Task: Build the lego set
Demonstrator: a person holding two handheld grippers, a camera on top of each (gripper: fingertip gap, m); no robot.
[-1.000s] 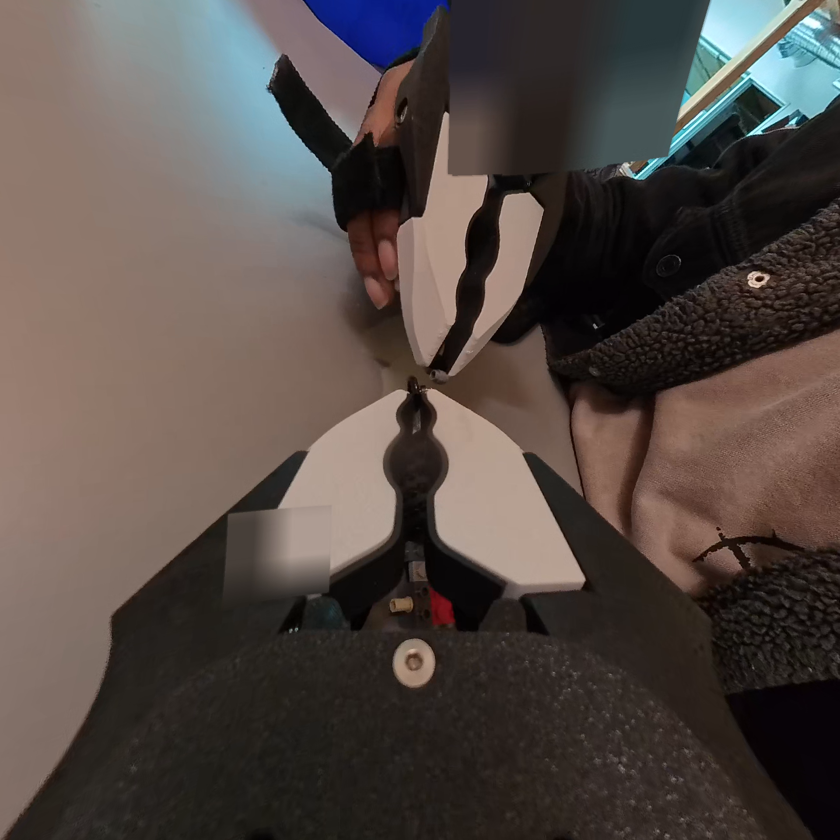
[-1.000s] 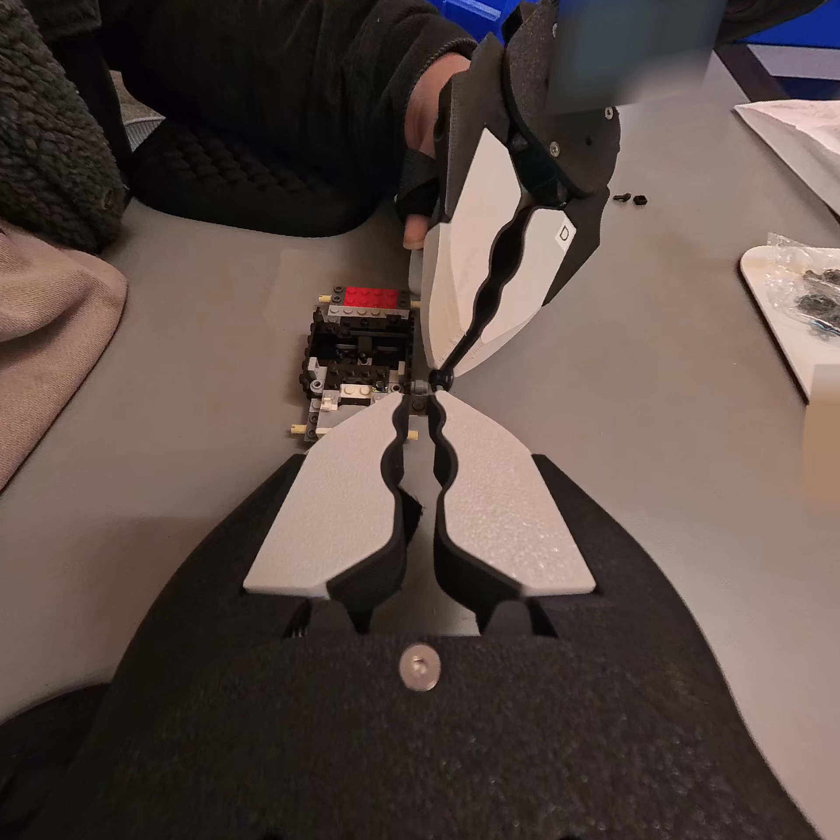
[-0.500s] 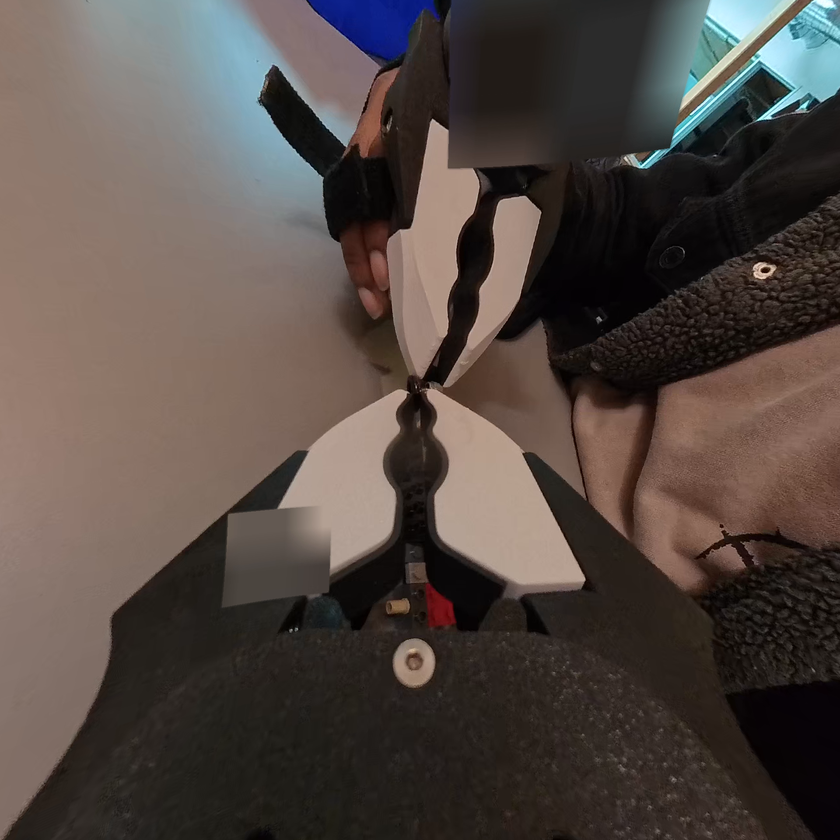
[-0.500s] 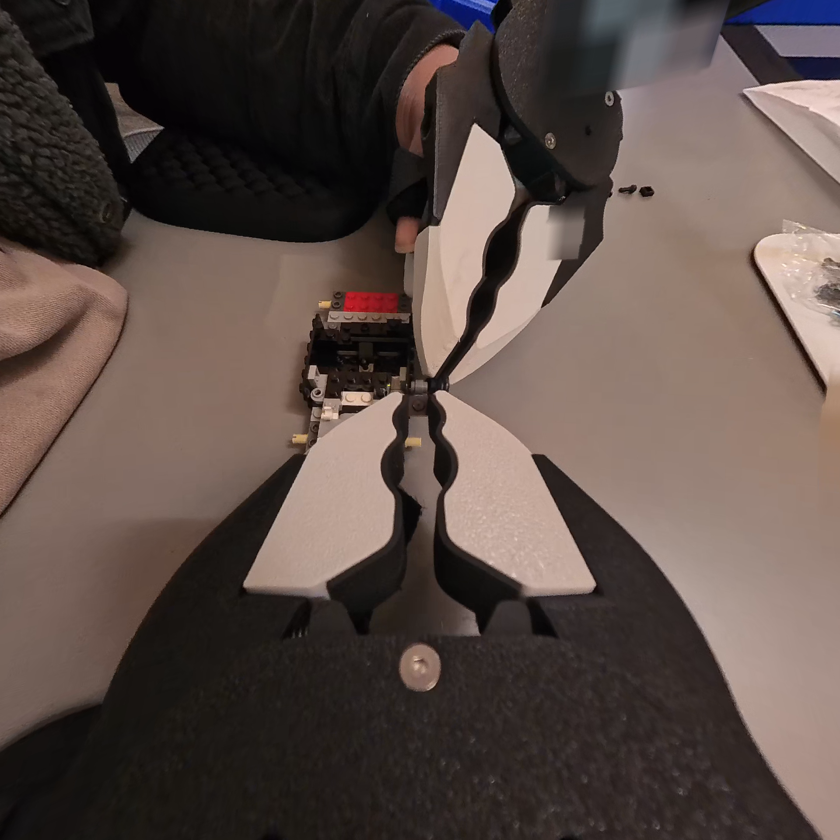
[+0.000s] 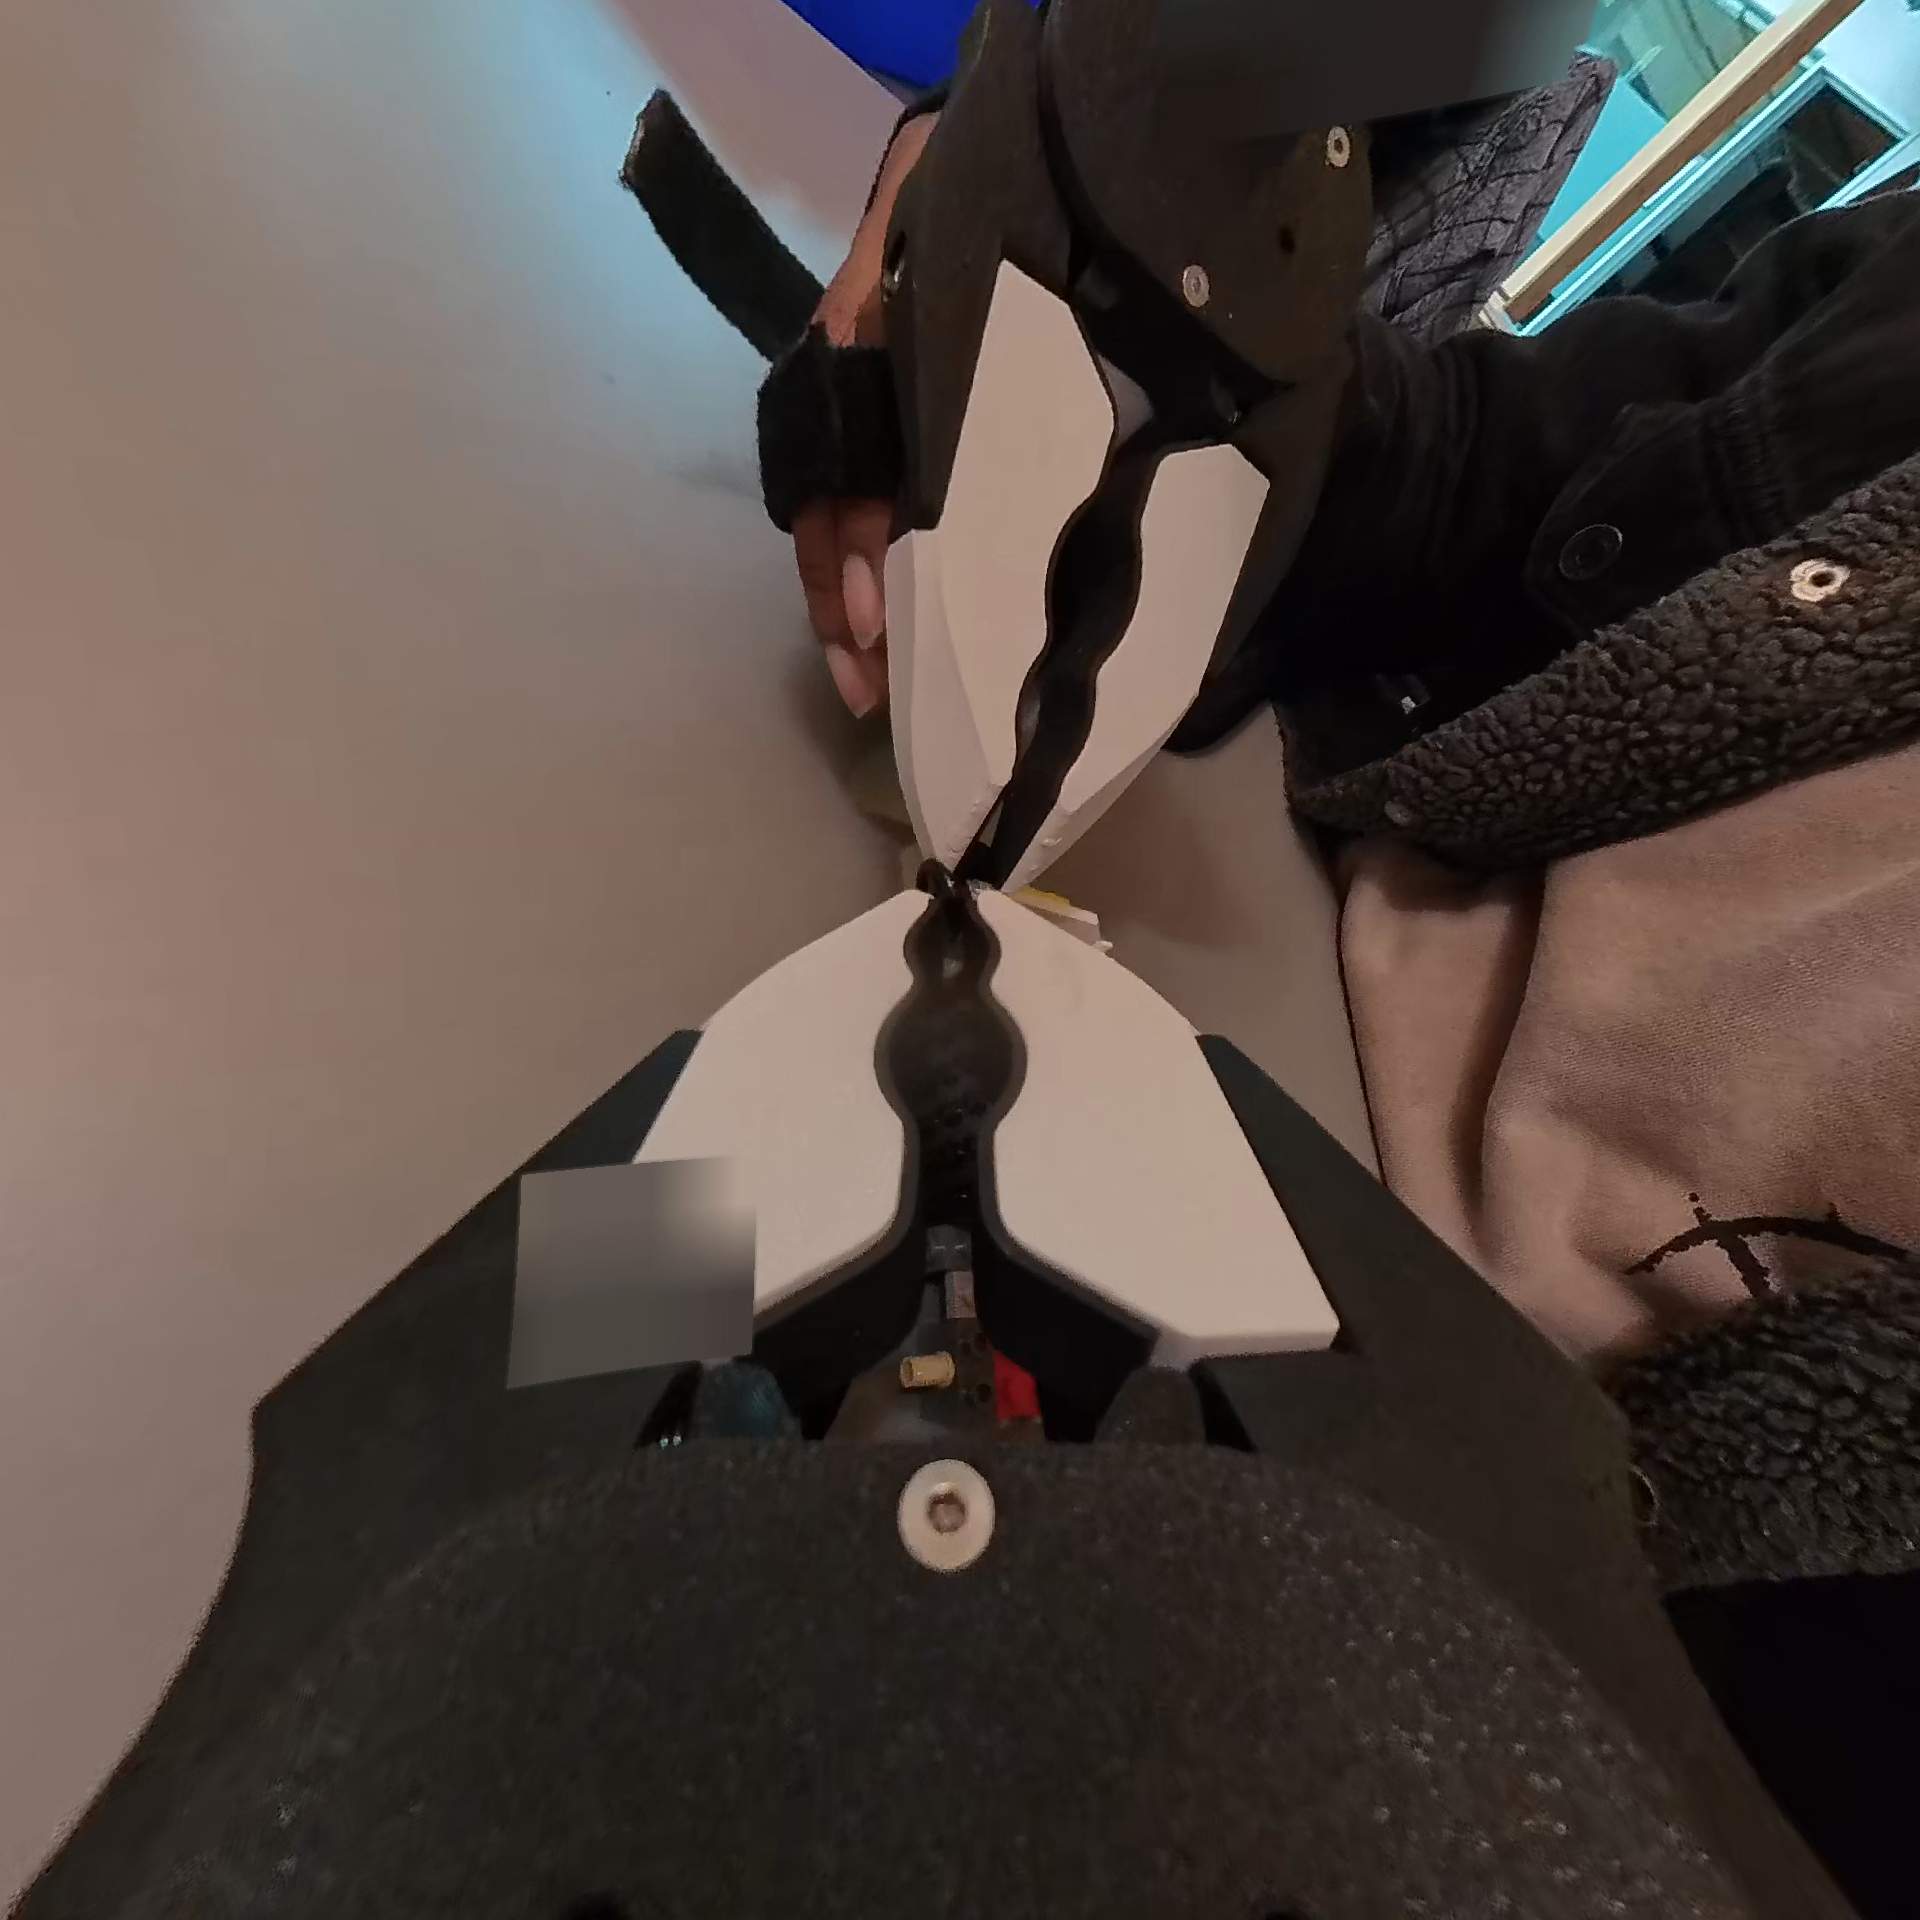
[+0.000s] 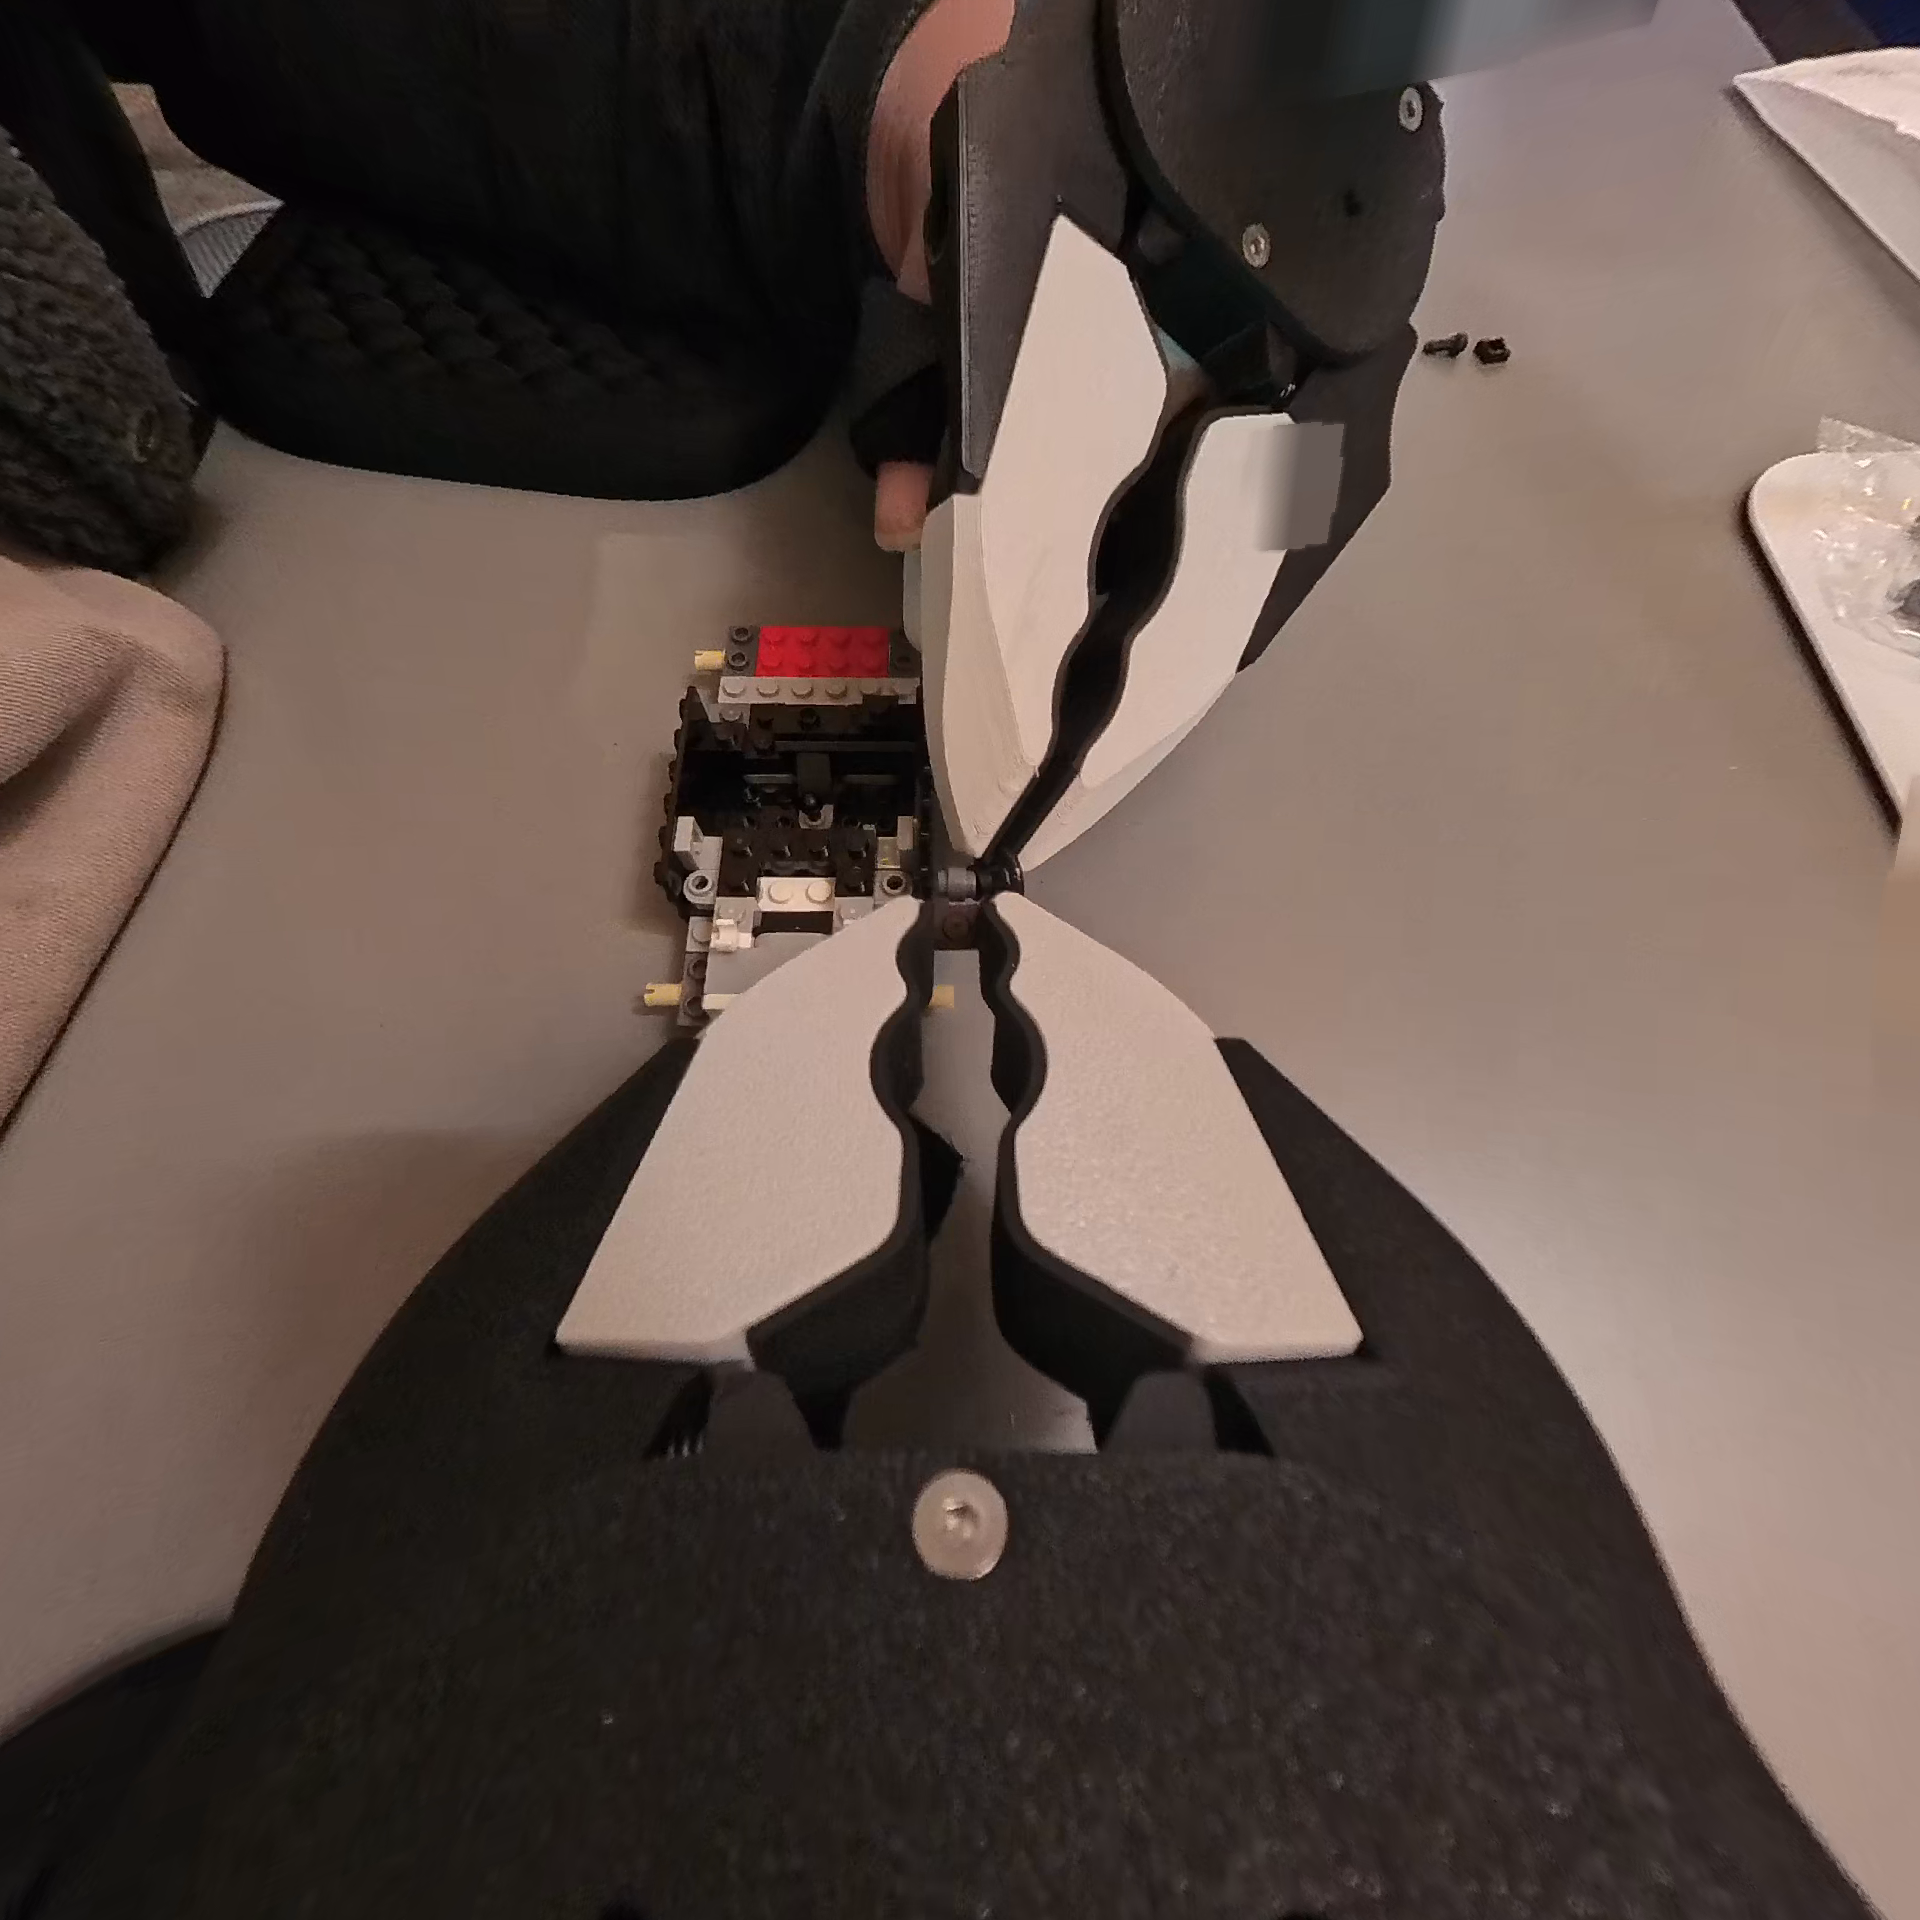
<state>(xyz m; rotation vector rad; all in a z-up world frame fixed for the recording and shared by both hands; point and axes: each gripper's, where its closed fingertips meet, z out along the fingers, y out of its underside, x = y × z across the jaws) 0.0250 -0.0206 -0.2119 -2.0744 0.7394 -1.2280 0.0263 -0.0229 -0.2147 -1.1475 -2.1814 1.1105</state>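
A partly built lego model (image 6: 800, 821), black and grey with a red plate at its far end, sits on the grey table (image 6: 1455, 831). My right gripper (image 6: 961, 920) is shut on a small grey and black piece (image 6: 956, 885) just right of the model. My left gripper (image 6: 1000, 862) comes down from above, shut on a small black piece, and its tips touch that piece. In the left wrist view my left gripper (image 5: 951, 902) meets the right gripper (image 5: 977, 878) tip to tip. Bits of the model (image 5: 951, 1371) show through the gap behind the left fingers.
A white tray (image 6: 1787, 540) with a plastic bag of parts lies at the right edge. Two small black pieces (image 6: 1465, 348) lie beyond it, and a paper sheet (image 6: 1849, 135) at the far right. A person's dark sleeve and beige cloth (image 6: 83, 748) fill the left. My two grippers' fingertips are within a few centimetres of each other.
The two grippers have closed the small gap between their tips and now touch. The left gripper has come lower and nearer. The model has not moved.
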